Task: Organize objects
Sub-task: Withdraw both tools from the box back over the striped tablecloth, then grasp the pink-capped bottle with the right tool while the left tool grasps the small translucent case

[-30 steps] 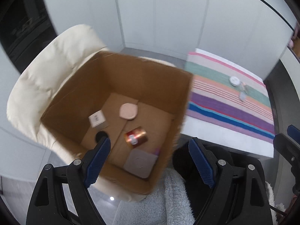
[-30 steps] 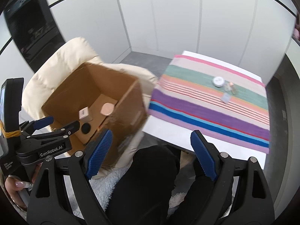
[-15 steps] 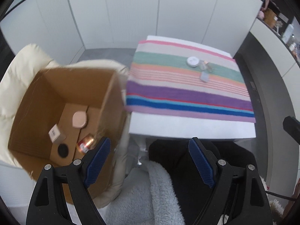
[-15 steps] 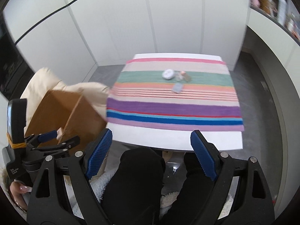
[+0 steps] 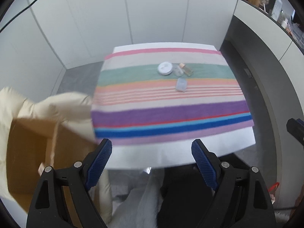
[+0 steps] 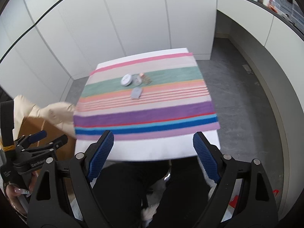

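A small table carries a striped cloth point(image 5: 171, 112), also in the right wrist view point(image 6: 146, 112). On its far part lie a round white tin point(image 5: 165, 68) point(image 6: 126, 80), a small clear jar point(image 5: 178, 71), a small bottle with a tan cap point(image 5: 186, 69) point(image 6: 144, 77) and a flat pale-blue case point(image 5: 181, 84) point(image 6: 136, 93). My left gripper point(image 5: 152, 158) is open and empty, above the table's near edge. My right gripper point(image 6: 153, 152) is open and empty, also at the near edge. The left gripper also shows in the right wrist view point(image 6: 40, 142).
An open cardboard box point(image 5: 32, 152) point(image 6: 38, 131) sits on a cream padded chair point(image 5: 57, 106) left of the table. White cabinet walls stand behind. A counter with clutter point(image 5: 275, 5) runs along the right. Grey floor point(image 6: 247, 104) lies to the right.
Both views have swung right, from the box on the chair to the striped table. The box's contents have left view. Both grippers stayed open.
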`<state>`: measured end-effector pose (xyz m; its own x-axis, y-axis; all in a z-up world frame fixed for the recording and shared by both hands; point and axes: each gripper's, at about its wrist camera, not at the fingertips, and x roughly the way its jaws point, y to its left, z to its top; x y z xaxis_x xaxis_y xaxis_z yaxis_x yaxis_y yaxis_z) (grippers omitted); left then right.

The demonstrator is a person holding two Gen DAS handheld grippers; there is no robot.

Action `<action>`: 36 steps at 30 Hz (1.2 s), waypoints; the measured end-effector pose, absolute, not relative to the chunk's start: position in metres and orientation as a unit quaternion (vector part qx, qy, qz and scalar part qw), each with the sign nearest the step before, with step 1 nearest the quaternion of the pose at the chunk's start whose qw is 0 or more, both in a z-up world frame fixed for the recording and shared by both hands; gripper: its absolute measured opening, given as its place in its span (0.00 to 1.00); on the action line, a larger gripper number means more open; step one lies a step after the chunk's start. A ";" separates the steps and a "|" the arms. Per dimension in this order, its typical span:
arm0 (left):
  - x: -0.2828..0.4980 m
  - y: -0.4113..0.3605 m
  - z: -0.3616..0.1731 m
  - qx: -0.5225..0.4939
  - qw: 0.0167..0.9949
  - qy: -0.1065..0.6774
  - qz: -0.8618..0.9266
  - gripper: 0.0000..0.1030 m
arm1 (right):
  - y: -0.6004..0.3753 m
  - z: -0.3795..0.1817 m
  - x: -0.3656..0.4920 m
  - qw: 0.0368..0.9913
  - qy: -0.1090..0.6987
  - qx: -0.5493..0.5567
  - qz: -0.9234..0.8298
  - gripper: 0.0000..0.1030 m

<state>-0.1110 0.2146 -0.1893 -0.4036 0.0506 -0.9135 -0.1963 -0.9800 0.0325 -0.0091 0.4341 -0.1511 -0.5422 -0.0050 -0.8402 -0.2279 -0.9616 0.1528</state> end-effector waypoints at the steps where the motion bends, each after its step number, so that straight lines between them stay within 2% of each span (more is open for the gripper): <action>1: -0.120 0.221 -0.192 -0.542 0.080 0.065 0.834 0.85 | 0.439 -0.153 -0.015 0.067 0.123 -0.473 0.870 0.85; 8: -0.188 0.259 -0.230 -0.556 0.078 0.082 0.824 0.85 | 0.474 -0.184 -0.073 0.062 0.138 -0.478 0.865 0.85; 16: -0.273 0.297 -0.325 -0.596 0.067 0.107 0.793 0.88 | 0.511 -0.247 -0.161 0.058 0.168 -0.494 0.851 0.85; 22: -0.314 0.321 -0.377 -0.600 0.079 0.083 0.792 0.86 | 0.519 -0.295 -0.223 0.052 0.132 -0.496 0.856 0.85; 26: -0.329 0.332 -0.398 -0.598 0.078 0.075 0.794 0.71 | 0.520 -0.320 -0.260 0.037 0.108 -0.495 0.862 0.85; 28: -0.333 0.332 -0.402 -0.587 0.083 0.072 0.802 0.55 | 0.514 -0.331 -0.279 0.023 0.090 -0.497 0.863 0.85; 29: -0.334 0.332 -0.400 -0.576 0.086 0.077 0.809 0.37 | 0.510 -0.334 -0.285 0.018 0.082 -0.497 0.864 0.85; 36: -0.351 0.299 -0.400 -0.581 0.064 0.049 0.810 0.35 | 0.460 -0.368 -0.330 -0.040 0.019 -0.509 0.860 0.85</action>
